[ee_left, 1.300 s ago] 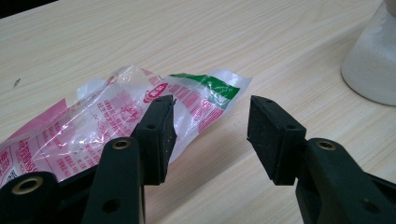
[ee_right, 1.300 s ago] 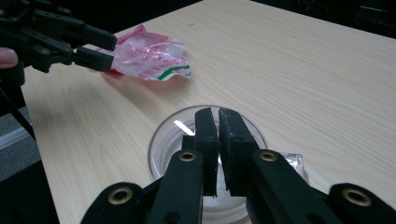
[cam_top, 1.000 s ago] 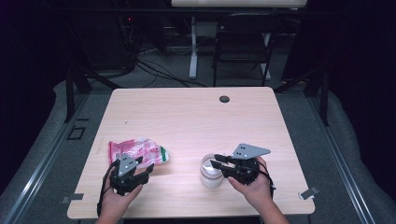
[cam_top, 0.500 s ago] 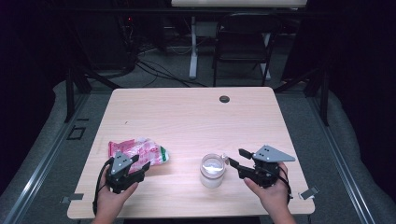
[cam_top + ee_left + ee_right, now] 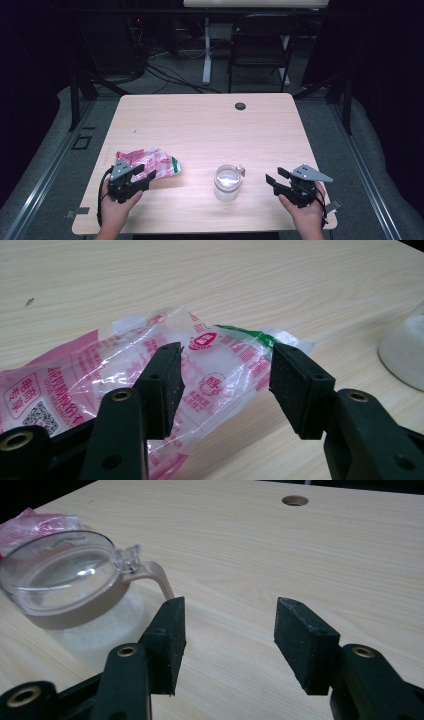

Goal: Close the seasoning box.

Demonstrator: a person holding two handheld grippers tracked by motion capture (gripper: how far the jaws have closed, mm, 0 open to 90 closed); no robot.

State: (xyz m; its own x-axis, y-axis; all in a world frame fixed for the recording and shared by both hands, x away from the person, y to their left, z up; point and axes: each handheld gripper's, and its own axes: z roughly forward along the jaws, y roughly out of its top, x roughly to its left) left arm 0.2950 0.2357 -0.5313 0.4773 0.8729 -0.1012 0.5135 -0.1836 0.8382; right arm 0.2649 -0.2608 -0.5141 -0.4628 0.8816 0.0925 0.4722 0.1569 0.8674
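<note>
Bag (image 5: 200,375), clear plastic with pink and red print and a green strip at one end, lies flat near the front left of the desk (image 5: 210,125). Left gripper (image 5: 141,173) sits at the bag's near end, fingers (image 5: 165,385) apart with the bag's crumpled plastic between them; whether the pads touch it cannot be told. The hand (image 5: 117,210) holding it comes in over the front edge. To the right of the bag, near the front middle, stands a jar (image 5: 227,182) with white contents and a clear hinged lid (image 5: 60,572) on a beige rim, latch tab pointing right. Right gripper (image 5: 274,178) is well right of the jar, aimed toward it, fingers (image 5: 170,635) apart over bare wood, nothing between them, the jar ahead and to the left in the right gripper view. A grey plate (image 5: 311,173) tops this gripper. Farther back, a round cable hole (image 5: 240,106) near the desk's far edge. Beyond the desk, a dark chair (image 5: 260,50) and floor cables (image 5: 165,70).
</note>
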